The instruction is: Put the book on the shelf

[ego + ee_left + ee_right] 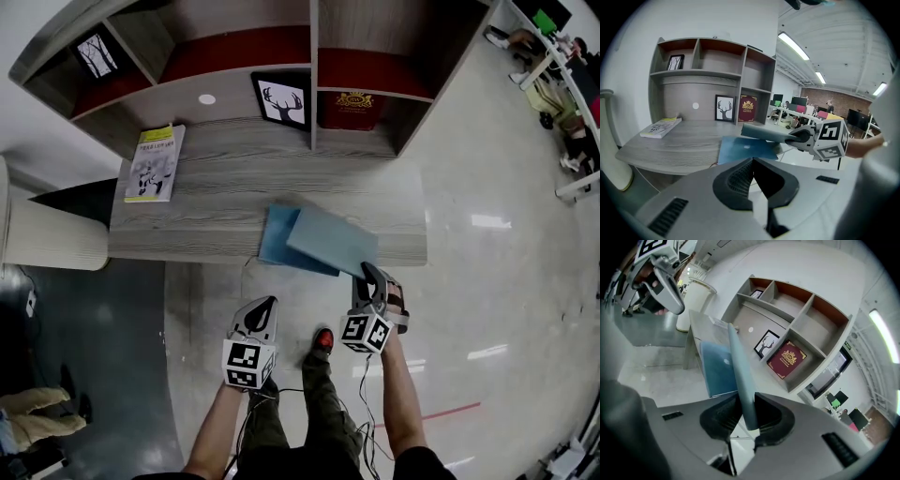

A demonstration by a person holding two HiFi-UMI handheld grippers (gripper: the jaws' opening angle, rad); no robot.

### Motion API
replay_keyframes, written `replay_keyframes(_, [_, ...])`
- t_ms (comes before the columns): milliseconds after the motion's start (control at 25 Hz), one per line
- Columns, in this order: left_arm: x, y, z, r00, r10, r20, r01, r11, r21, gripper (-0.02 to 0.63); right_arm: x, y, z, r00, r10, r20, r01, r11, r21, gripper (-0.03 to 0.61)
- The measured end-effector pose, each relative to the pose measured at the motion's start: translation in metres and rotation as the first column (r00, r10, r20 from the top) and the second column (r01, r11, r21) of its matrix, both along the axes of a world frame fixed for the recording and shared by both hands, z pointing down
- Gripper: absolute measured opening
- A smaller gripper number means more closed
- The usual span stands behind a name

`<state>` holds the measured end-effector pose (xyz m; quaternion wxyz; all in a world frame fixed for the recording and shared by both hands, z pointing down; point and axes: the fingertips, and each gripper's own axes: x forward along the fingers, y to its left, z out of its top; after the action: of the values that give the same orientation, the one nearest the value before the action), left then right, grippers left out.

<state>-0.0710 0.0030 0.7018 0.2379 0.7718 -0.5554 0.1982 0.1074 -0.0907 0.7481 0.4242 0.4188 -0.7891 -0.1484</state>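
Blue book (333, 241) sits clamped edge-on in the right tongs (367, 273).

The lower blue book (275, 236) is partly covered by the upper book (333, 241). Print on the pale book (155, 164) is too small to be read. The shelf (313, 75) is cut off by the top edge.

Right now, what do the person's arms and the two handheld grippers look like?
Both the left gripper and right gripper have light grey plastic shells with black ribbed jaw pads. Each carries a white cube printed with black square markers. Thin dark cables trail from them. Forearms are bare below short dark sleeves.
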Motion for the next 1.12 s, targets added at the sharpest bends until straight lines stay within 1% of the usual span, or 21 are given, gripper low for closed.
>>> replay_keyframes(200, [-0.002,-0.007,-0.017,1.0,0.0,0.004,0.0,1.0,0.025,0.008,0.004,-0.004,-0.017,0.991,0.057,0.118,-0.051,0.997,-0.053,0.075])
replay_keyframes(320, [0.0,-0.011,-0.031,1.0,0.007,0.004,-0.007,0.999,0.04,0.008,0.01,-0.004,-0.027,0.972,0.111,0.206,-0.09,0.99,-0.107,0.074])
replay_keyframes(400, [0.004,-0.015,-0.04,1.0,0.014,0.003,-0.014,0.999,0.049,0.008,0.015,-0.003,-0.034,0.952,0.152,0.265,-0.119,0.983,-0.139,0.072])
replay_keyframes(520, [0.01,-0.02,-0.056,1.0,0.027,0.003,-0.028,0.998,0.064,0.008,0.023,0.0,-0.047,0.906,0.219,0.363,-0.156,0.969,-0.194,0.072])
replay_keyframes(600, [0.013,-0.022,-0.064,0.999,0.036,0.004,-0.036,0.997,0.073,0.008,0.025,0.004,-0.056,0.855,0.257,0.45,-0.166,0.958,-0.233,0.072])
replay_keyframes(680, [0.015,-0.026,-0.071,0.999,0.044,-0.001,-0.044,0.996,0.081,0.008,0.026,0.008,-0.065,0.808,0.289,0.514,-0.175,0.95,-0.259,0.072])
replay_keyframes(920, [0.021,-0.03,-0.099,0.998,0.069,-0.012,-0.067,0.991,0.113,0.008,0.031,0.026,-0.103,0.705,0.346,0.619,-0.191,0.933,-0.304,0.072])
replay_keyframes(1040, [0.026,-0.031,-0.115,0.996,0.089,-0.014,-0.086,0.987,0.135,0.008,0.035,0.032,-0.127,0.667,0.349,0.658,-0.202,0.935,-0.29,0.072])
replay_keyframes(1120, [0.028,-0.032,-0.126,0.995,0.097,-0.016,-0.094,0.985,0.148,0.008,0.036,0.036,-0.144,0.653,0.339,0.677,-0.206,0.94,-0.272,0.071])
